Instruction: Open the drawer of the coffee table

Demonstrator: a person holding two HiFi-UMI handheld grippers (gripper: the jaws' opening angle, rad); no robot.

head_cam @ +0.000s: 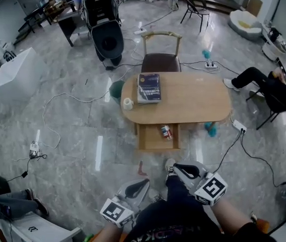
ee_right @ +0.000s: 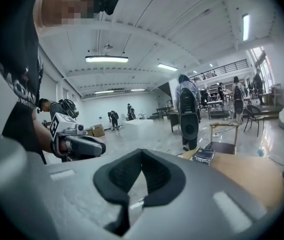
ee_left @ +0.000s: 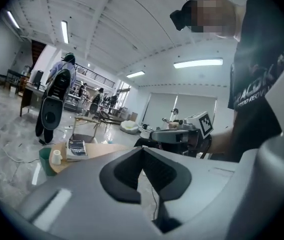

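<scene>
The oval wooden coffee table (head_cam: 193,102) stands ahead of me, and its drawer (head_cam: 150,140) is pulled out toward me with a small can (head_cam: 166,131) lying inside. A dark book (head_cam: 149,87) and a white cup (head_cam: 128,104) rest on the tabletop. Both grippers are held close to my body, well short of the table and apart from the drawer. My left gripper (head_cam: 144,182) is shut with nothing in it, and my right gripper (head_cam: 175,168) is shut and empty too. In the left gripper view the closed jaws (ee_left: 143,149) point past the table (ee_left: 99,151); the right gripper view shows its closed jaws (ee_right: 142,151).
A wooden chair (head_cam: 161,59) stands behind the table and a teal bin (head_cam: 116,89) at its left end. Cables and a power strip (head_cam: 239,126) lie on the floor at the right, near a seated person's legs (head_cam: 256,79). A black pod chair (head_cam: 105,34) stands farther back.
</scene>
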